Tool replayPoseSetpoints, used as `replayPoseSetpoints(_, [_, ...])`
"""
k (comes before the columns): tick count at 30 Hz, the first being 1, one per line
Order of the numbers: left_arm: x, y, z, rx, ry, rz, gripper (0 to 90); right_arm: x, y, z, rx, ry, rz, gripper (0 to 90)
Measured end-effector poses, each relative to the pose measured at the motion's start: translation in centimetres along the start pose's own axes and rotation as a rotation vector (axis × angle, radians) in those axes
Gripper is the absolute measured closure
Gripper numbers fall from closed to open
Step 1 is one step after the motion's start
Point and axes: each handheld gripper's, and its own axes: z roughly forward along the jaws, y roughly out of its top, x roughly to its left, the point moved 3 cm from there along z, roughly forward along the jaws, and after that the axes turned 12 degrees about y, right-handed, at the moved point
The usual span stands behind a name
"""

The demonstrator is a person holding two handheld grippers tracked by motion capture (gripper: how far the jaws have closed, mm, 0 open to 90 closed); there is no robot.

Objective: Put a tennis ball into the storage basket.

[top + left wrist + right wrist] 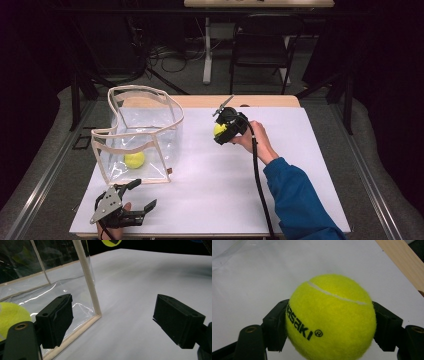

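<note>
Right gripper (223, 131) clamps a tennis ball (331, 317) above mid-table, right of the clear bag (150, 131), whose open top lies left and slightly nearer. Left gripper (137, 196) stands wide and empty at the near edge, just before the bag, where another ball (134, 159) lies.

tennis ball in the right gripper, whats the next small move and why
Probably carry the tennis ball left, toward the open top of the clear bag. The right gripper is shut on it, held above the white table to the bag's right, and another ball already lies inside. The left gripper waits open at the bag's near corner.
</note>
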Motion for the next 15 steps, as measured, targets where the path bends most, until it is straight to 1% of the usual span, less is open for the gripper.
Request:
replayPoseSetpoints(4, [0.1, 0.0, -0.1, 0.001, 0.000, -0.007, 15.8, 0.2, -0.1, -0.4, -0.005, -0.003, -0.008, 25.9])
replayPoseSetpoints(6, [0.1, 0.0, -0.1, -0.001, 0.002, 0.003, 15.7, 0.3, -0.1, -0.6, -0.007, -0.011, -0.007, 26.0])
replayPoseSetpoints(8, [0.0, 0.0, 0.0, 0.001, 0.001, 0.002, 15.8, 0.4, -0.1, -0.8, -0.008, -0.011, -0.021, 26.0])
replayPoseSetpoints(12, [-0.1, 0.0, 0.1, 0.001, 0.005, 0.006, 15.7, 0.6, -0.1, -1.0, -0.006, -0.005, -0.020, 26.0])
replayPoseSetpoints(15, [0.0, 0.0, 0.1, 0.007, 0.003, -0.001, 15.7, 0.6, -0.1, -1.1, -0.018, -0.006, -0.022, 26.0])
